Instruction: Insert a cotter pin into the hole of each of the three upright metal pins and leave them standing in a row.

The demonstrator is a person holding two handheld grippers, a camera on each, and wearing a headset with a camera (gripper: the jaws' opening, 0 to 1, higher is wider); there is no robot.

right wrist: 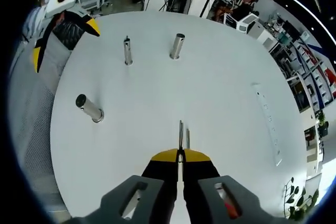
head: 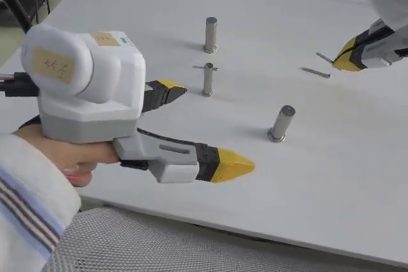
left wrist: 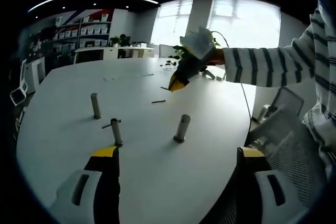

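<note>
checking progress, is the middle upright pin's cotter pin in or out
In. A cotter pin passes through the top of the middle metal pin, sticking out on both sides.

I see the desk point(head: 331, 164) as a smooth, matt white top with only a faint sheen. The far pin point(head: 210, 34), middle pin point(head: 208, 81) and near pin point(head: 280, 123) are grey metal, satin rather than mirror-bright. The fitted cotter pin point(head: 205, 67), the loose cotter pin point(head: 315, 72) and the held cotter pin point(right wrist: 180, 132), pinched in the right tongs point(right wrist: 180, 156), look like thin, dull metal. The left tongs point(head: 210, 125) have a matt white plastic shell, black mid-sections and smooth yellow tips, with a paper label point(head: 52, 65) stuck on. My sleeve point(head: 25, 208) is striped knit cloth; the chair point(head: 140, 240) is grey mesh.
</note>
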